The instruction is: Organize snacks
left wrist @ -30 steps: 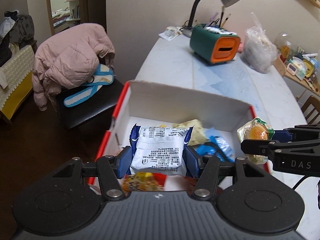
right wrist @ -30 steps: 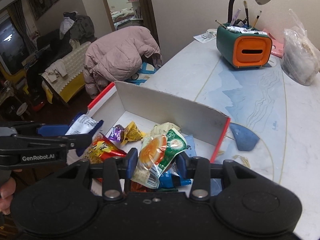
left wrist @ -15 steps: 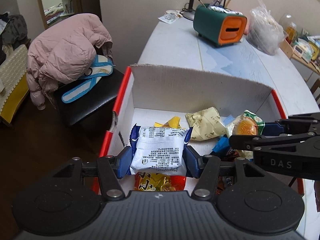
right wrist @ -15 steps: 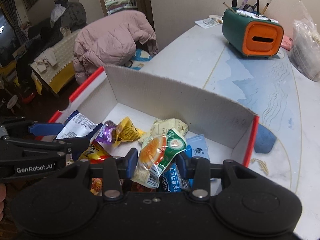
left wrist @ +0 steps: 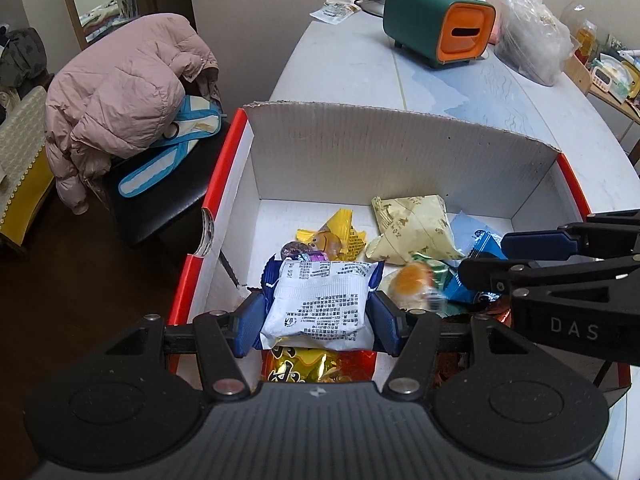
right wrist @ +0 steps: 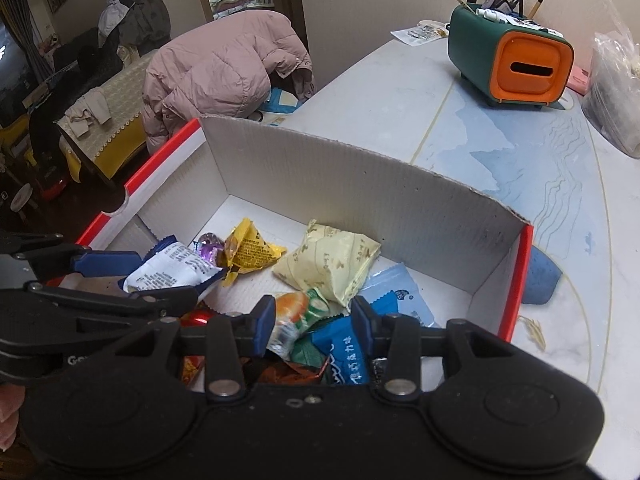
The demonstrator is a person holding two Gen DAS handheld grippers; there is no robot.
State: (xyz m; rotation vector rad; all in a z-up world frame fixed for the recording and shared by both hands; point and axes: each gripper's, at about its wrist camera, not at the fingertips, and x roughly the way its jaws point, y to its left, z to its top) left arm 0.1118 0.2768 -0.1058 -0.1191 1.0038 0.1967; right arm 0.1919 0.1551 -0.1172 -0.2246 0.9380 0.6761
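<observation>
A red-and-white cardboard box on the table holds several snack packets. My left gripper is shut on a white-and-blue packet, held low inside the box; the packet also shows in the right wrist view. My right gripper stands open over the box, jaws wide apart. A green-and-orange snack packet lies loose between them, touching only the left pad; it also shows, blurred, in the left wrist view. A pale yellow packet and a yellow packet lie on the box floor.
A green-and-orange pen holder and a clear plastic bag stand at the table's far end. A chair with a pink jacket stands left of the box. A blue patch lies right of the box.
Both grippers have moved down into the box. My right gripper has opened and let go of the green-and-orange packet, which has dropped among the snacks. My left gripper still holds its packet.
</observation>
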